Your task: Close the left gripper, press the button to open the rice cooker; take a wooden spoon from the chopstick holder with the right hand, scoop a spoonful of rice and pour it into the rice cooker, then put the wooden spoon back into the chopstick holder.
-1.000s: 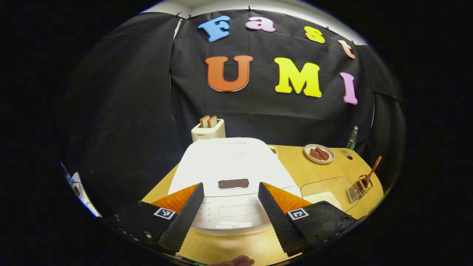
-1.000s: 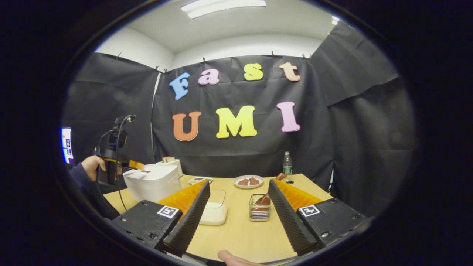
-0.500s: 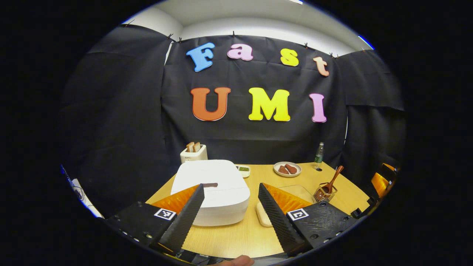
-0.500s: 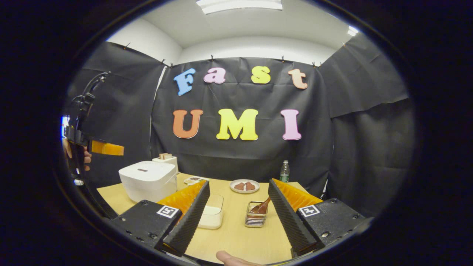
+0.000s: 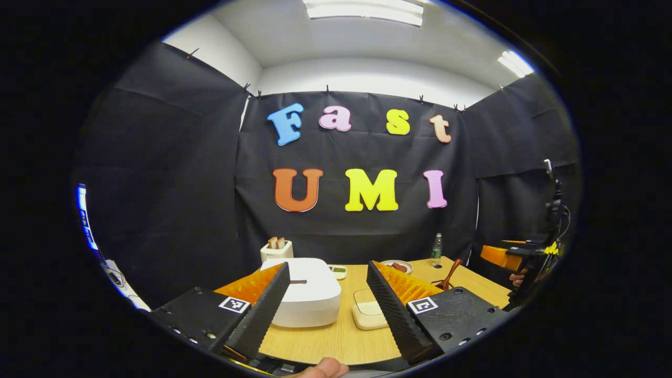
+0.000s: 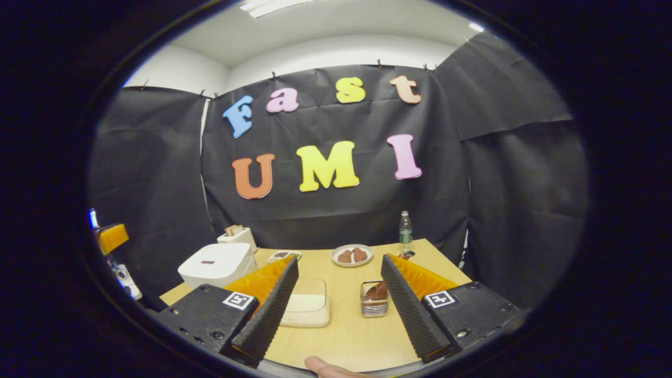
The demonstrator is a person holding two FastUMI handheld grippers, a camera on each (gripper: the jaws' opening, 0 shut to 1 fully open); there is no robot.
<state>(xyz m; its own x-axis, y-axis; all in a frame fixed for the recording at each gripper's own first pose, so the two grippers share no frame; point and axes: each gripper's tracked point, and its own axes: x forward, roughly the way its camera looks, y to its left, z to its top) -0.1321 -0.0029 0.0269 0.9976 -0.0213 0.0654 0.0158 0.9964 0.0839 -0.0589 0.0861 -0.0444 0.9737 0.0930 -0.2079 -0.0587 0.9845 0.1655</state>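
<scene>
The white rice cooker (image 5: 307,296) (image 6: 218,265) stands on the table with its lid down and a dark button (image 5: 297,282) on top. My left gripper (image 5: 328,266) hovers open, well back from the cooker and touching nothing. The wooden spoon (image 5: 451,273) (image 6: 379,291) leans in the wire chopstick holder (image 6: 374,304). A clear container of rice (image 6: 307,307) (image 5: 370,310) sits between cooker and holder. My right gripper (image 6: 339,260) is open and empty, back from the holder; it also appears at the far right as the right gripper (image 5: 504,257) in a hand.
At the back of the wooden table (image 6: 341,338) stand a toaster (image 6: 237,237), a small dish (image 6: 283,256), a plate of brown food (image 6: 352,255) and a water bottle (image 6: 404,231). The left gripper (image 6: 111,236) shows at the left edge.
My left gripper has drawn back and tilted up from just over the cooker's lid, so the cooker now looks small and distant. The right gripper shifted slightly. Both stayed open.
</scene>
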